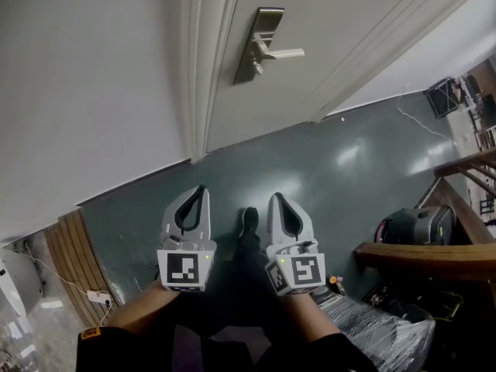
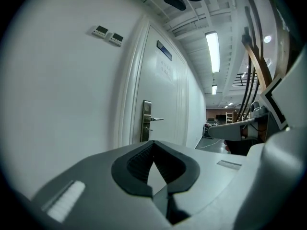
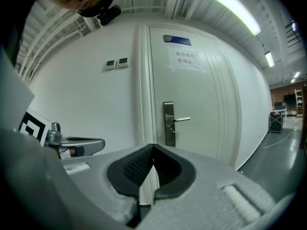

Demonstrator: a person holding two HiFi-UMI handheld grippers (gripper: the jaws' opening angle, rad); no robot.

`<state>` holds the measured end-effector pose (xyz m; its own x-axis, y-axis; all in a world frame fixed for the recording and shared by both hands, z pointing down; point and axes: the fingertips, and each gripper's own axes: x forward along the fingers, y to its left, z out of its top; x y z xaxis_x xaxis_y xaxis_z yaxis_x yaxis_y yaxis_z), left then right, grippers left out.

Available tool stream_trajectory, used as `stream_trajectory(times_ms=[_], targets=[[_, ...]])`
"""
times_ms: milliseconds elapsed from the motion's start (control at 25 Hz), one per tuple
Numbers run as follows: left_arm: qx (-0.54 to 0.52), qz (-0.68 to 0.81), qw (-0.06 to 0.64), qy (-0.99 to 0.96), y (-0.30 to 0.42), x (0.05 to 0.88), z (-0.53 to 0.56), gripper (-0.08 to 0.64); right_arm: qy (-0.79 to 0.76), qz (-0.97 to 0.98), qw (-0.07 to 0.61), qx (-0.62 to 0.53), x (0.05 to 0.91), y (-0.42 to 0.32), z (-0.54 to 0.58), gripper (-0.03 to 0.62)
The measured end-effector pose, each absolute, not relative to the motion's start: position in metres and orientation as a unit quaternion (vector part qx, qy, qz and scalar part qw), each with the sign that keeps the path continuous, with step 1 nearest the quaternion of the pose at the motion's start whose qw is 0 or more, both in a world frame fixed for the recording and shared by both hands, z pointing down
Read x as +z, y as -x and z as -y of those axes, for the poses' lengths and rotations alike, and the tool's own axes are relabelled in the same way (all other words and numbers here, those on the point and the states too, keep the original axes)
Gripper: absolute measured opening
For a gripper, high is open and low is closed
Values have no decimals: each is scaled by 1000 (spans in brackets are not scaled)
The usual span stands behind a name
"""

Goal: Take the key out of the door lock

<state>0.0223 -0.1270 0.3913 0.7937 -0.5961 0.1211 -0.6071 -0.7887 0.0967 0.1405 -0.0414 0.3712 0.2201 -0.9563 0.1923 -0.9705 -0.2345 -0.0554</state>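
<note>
The white door [image 1: 341, 22] is closed, with a metal lock plate [image 1: 262, 41] and lever handle [image 1: 284, 53] near its left edge. A small key [image 1: 256, 68] sticks out just below the lever; it also shows as a small stub, the key [image 3: 171, 128], in the right gripper view. Both grippers hang low over the floor, well short of the door. My left gripper [image 1: 201, 188] has its tips together and holds nothing. My right gripper [image 1: 277, 198] is likewise shut and empty. The lock plate [image 2: 146, 121] lies ahead of the left gripper [image 2: 153, 142], the lock plate [image 3: 169, 123] ahead of the right gripper [image 3: 153, 145].
The dark green floor [image 1: 325, 169] runs up to the door. A wooden bench [image 1: 434, 258], a black bag [image 1: 415, 225] and a plastic-wrapped bundle [image 1: 380, 328] crowd the right. A power strip [image 1: 97, 295] and wooden slats [image 1: 74, 254] lie at the left. My shoe [image 1: 249, 222] shows between the grippers.
</note>
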Motion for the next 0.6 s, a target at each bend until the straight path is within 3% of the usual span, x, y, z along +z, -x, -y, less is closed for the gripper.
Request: stream_trajectory(times_ms=[600], targets=[[37, 447, 71, -891, -128, 377, 207, 18, -674, 729, 40, 115, 385, -265, 160, -8]])
